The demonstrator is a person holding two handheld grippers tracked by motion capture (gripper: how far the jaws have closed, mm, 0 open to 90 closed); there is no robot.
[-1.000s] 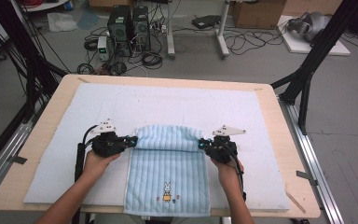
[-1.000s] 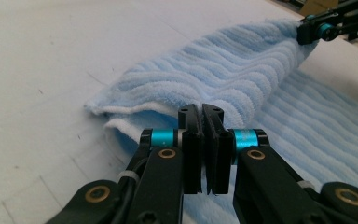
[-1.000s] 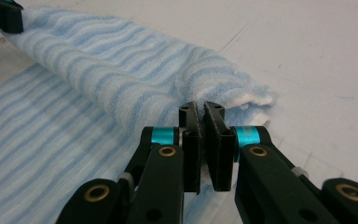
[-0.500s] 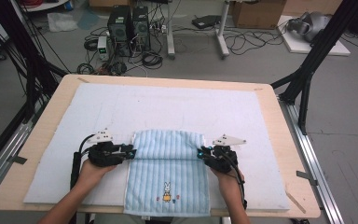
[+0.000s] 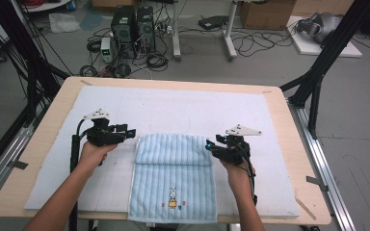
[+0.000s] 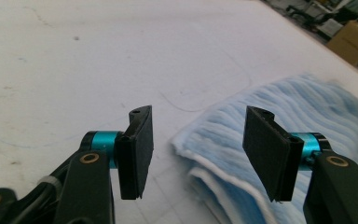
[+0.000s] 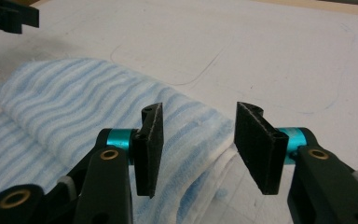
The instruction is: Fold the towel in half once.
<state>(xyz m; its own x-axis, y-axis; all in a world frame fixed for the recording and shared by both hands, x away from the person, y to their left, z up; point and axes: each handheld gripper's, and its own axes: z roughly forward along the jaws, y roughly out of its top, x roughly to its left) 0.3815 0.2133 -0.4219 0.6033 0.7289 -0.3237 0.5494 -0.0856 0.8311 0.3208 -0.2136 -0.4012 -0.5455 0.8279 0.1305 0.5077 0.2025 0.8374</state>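
- My left gripper (image 6: 193, 154) has its jaws apart with nothing between them; its own view shows the near left corner of the blue striped towel (image 6: 279, 121) just beyond and under the right-hand pad, not touching it.
- My right gripper (image 7: 196, 149) is spread open too, empty; its view shows the towel's folded right edge lying below the gap and under the left-hand pad.
- The high view adds what those close views lack: a small rabbit print (image 5: 172, 194) on the towel's near half, which hangs over the table's near edge.
- From above, the towel's far end is folded back on itself, with my left gripper (image 5: 125, 133) just left of that fold and my right gripper (image 5: 211, 147) at its right end.
- The towel lies on a white mat (image 5: 183, 108) that stretches beyond it across the wooden table (image 5: 58, 98).
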